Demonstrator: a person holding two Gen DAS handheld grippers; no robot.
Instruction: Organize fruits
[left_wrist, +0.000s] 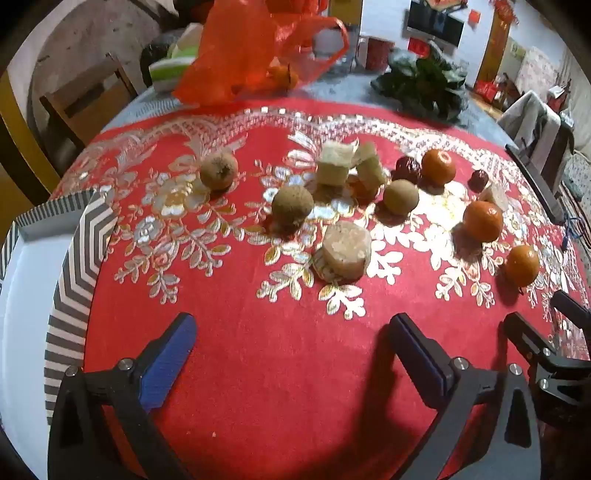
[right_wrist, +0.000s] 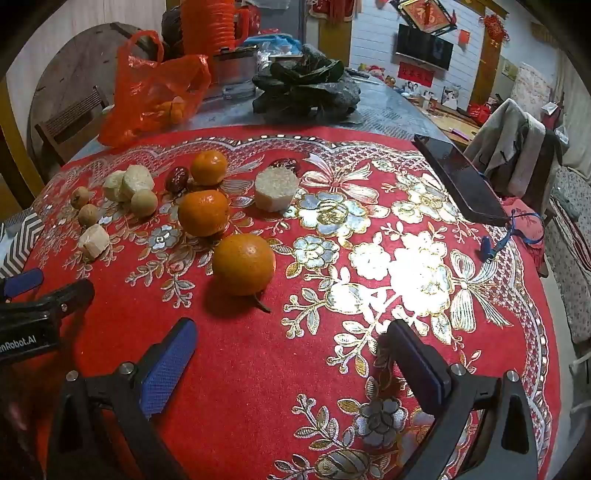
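Fruits lie loose on the red patterned cloth (left_wrist: 280, 369). Three tangerines (left_wrist: 482, 220) (right_wrist: 243, 264), brown longans (left_wrist: 292, 205) (right_wrist: 88, 215), dark red dates (left_wrist: 408, 168) (right_wrist: 178, 178) and pale cut sugarcane chunks (left_wrist: 345, 249) (right_wrist: 276, 189) are spread across its far half. My left gripper (left_wrist: 291, 350) is open and empty, just short of the nearest sugarcane chunk. My right gripper (right_wrist: 291, 354) is open and empty, just short of the nearest tangerine. The left gripper also shows at the left edge of the right wrist view (right_wrist: 44, 299).
A striped paper tray (left_wrist: 79, 258) sits at the table's left edge. A red plastic bag (right_wrist: 155, 88) with tangerines and leafy greens (right_wrist: 306, 86) lie at the back. A black phone (right_wrist: 460, 181) lies at the right edge. Chairs stand around the table.
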